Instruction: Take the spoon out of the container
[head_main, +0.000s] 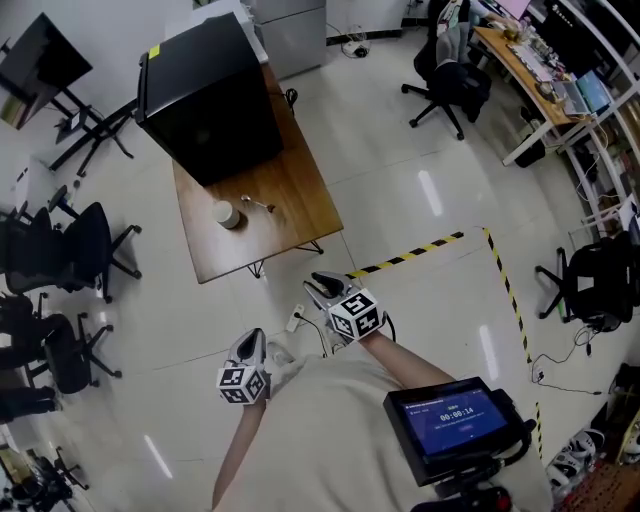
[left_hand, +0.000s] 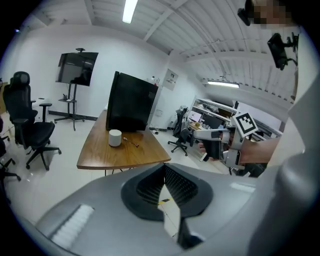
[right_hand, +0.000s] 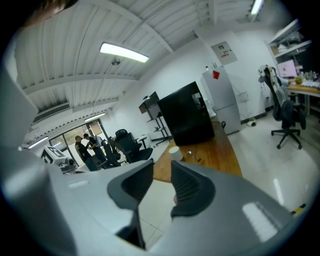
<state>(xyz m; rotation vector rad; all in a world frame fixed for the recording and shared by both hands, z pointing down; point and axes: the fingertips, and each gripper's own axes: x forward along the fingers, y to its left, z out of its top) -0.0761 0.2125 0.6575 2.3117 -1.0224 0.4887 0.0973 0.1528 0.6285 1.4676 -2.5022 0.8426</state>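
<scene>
**Spoon already out, on the tabletop**

Looks finished as to the main step. Shows the small metal spoon (head_main: 258, 204) lying flat on the brown wooden table (head_main: 300, 205), just beside the short white cylindrical container (head_main: 228, 214) and not inside it. Seems a little apart from the container, not touching. Leaves, by judgement, no further step.

Holding both claws close to the body, well apart from the table. Reads the left gripper (left_hand: 163, 169) as closed, with the tips together and gripping nothing. Reads the right gripper (right_hand: 161, 172) as partly open, with a plain gap and only floor seen through it, also gripping nothing.

As to direction: lies with the long axis level on the wood, running in the head view from left to right and slightly downward. Keeps the bowl end toward the container and the handle end away from it, toward the right edge of the table. Sits near the large black box (head_main: 210, 95).
</scene>
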